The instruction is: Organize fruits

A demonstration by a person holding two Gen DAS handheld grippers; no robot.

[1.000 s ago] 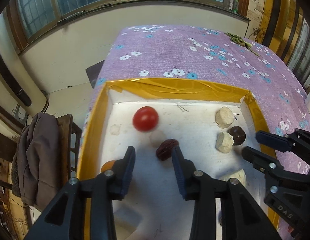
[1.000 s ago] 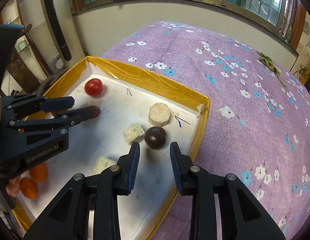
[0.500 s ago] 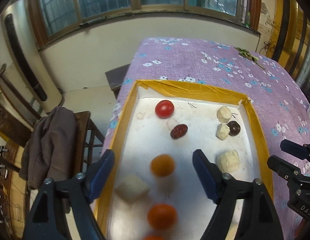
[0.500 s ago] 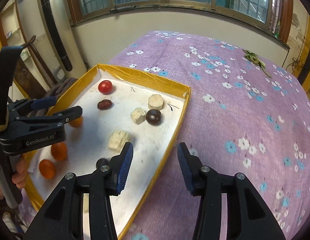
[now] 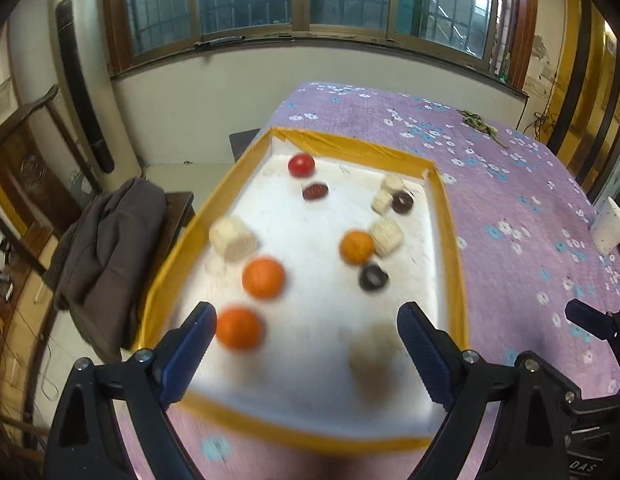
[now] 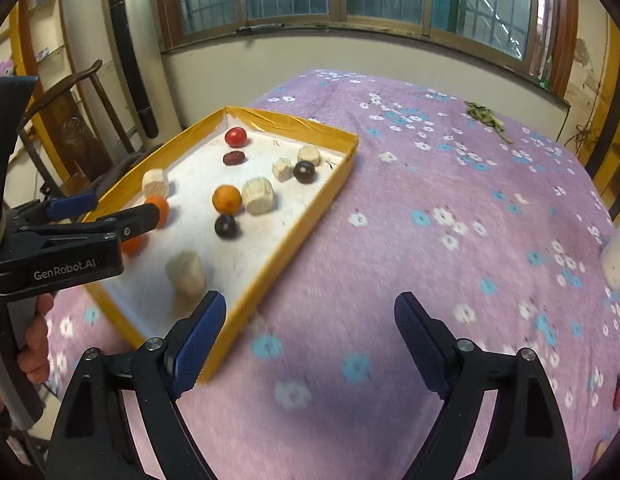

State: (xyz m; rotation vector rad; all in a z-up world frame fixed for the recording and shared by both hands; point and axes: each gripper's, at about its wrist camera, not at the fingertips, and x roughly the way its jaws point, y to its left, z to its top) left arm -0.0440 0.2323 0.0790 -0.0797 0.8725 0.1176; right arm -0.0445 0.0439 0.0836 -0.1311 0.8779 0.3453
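A yellow-rimmed white tray (image 5: 450, 220) (image 6: 310, 216) on the purple flowered cloth holds a red tomato (image 5: 301, 165) (image 6: 235, 137), a dark red date (image 5: 315, 191) (image 6: 233, 158), three oranges, one near the middle (image 5: 356, 247) (image 6: 227, 199), two dark round fruits (image 5: 373, 277) (image 6: 225, 226) and several pale chunks (image 5: 233, 239). My left gripper (image 5: 305, 356) is open and empty above the tray's near end. My right gripper (image 6: 310, 340) is open and empty over the cloth, right of the tray. The left gripper also shows in the right wrist view (image 6: 105, 212).
A chair draped with a brown jacket (image 5: 105, 236) stands left of the table. A white spotted cup (image 5: 609, 230) sits at the right edge of the cloth. Green scraps (image 6: 484, 116) lie at the far side. The wall and windows are behind.
Both grippers have pulled back and up from the tray and opened wide. More of the tray and its oranges have come into view. The right gripper now hangs over the cloth.
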